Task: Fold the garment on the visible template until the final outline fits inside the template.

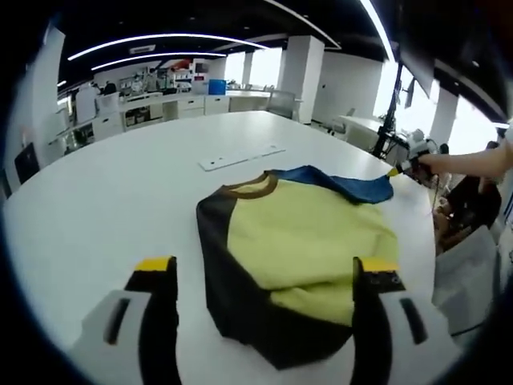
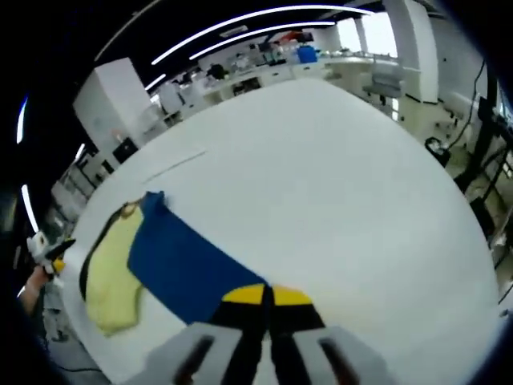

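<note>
In the left gripper view, the left gripper rises from the bottom with its two jaws far apart, and nothing is between them. Its left jaw stands over the bare white table. Its right jaw, with a yellow tip, stands in front of the near edge of the garment, but whether it touches the cloth cannot be told. The garment lies flat on the table, a little right of the middle. Its body is pale yellow, with a black side panel on the left and a brown collar at the far end. A white flat strip lies on the table just beyond the collar, apart from it. To the right, the blue sleeve is stretched away from the collar toward the right gripper, which comes in from the right edge. A hand holds this gripper there.

In the right gripper view, the left gripper shows small at the left edge, near the yellow part of the garment. The blue sleeve runs from the collar down to the right gripper at the bottom. Its two yellow-tipped jaws are pressed together and pinch the end of the sleeve. To the right, the white table continues wide.
</note>
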`<action>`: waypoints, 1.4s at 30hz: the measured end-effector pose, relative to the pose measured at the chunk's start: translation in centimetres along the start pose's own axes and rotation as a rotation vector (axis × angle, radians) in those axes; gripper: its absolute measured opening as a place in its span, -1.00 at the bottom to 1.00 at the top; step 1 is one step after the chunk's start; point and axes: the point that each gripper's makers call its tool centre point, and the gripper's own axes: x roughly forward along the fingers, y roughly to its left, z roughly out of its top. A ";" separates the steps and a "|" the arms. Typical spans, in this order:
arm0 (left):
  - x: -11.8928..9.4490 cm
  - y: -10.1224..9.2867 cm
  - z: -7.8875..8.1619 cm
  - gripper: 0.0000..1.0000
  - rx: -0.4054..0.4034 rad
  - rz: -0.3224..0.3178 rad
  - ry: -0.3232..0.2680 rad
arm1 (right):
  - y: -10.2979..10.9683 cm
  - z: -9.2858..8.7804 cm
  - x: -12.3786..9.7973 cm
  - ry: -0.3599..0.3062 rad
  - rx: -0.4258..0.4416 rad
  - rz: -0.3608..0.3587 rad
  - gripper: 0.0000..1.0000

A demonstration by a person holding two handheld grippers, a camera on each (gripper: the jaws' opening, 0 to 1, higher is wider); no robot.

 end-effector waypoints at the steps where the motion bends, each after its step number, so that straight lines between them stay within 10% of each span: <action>1: 0.1 0.2 0.0 0.76 -0.004 0.004 0.000 | -0.4 0.2 0.2 0.006 -0.004 -0.007 -1.00; 17: 0.6 1.4 -1.3 0.76 -0.032 0.022 0.033 | -7.6 4.2 0.8 0.009 0.009 -0.140 -1.00; 42: 0.7 1.8 -2.7 0.76 -0.063 0.035 0.052 | -7.7 4.7 2.3 0.006 -0.020 -0.147 -0.94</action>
